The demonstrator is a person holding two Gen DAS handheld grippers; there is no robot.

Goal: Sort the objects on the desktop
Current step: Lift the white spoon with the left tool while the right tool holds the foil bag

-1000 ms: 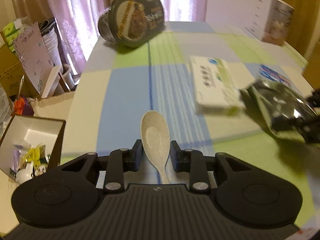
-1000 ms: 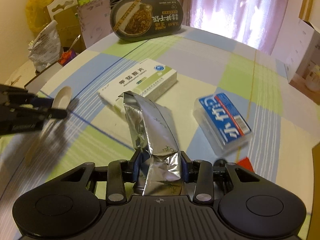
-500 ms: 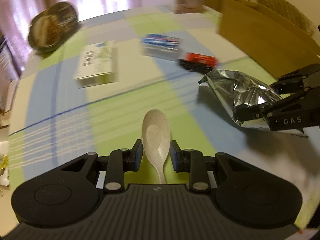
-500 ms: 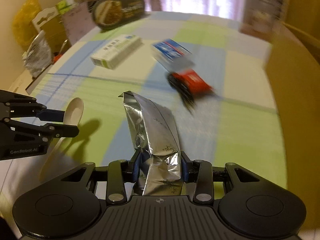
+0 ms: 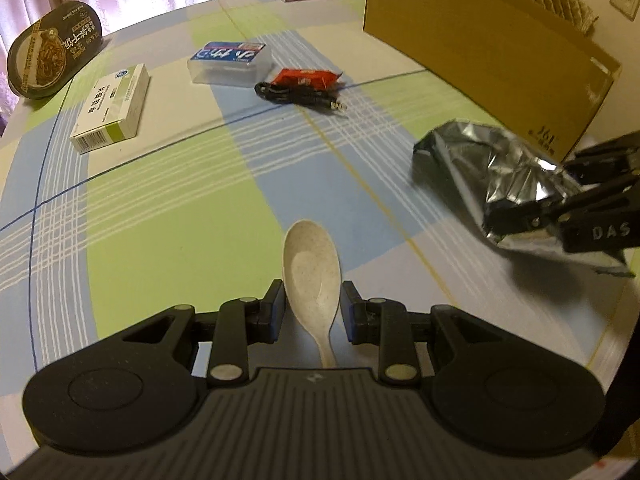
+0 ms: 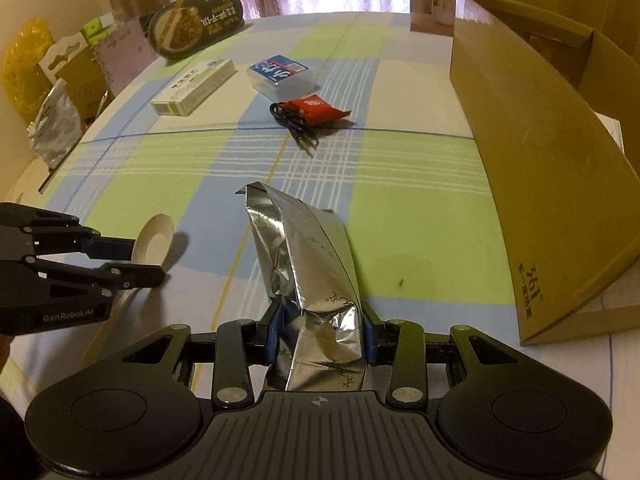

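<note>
Crinkled silver foil pouch [image 6: 316, 280] clamped in right gripper [image 6: 320, 334].

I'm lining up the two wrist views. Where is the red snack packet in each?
Left wrist: red snack packet upper centre, touching the black cable.
Right wrist: red snack packet upper centre, again against the black cable.
Shared landmark: the clear box with blue label, just beyond the packet.

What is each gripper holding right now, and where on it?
The left gripper holds the pale spoon across the base of its bowl, near the handle. The right gripper clamps the silver foil bag at its crumpled near end.
</note>
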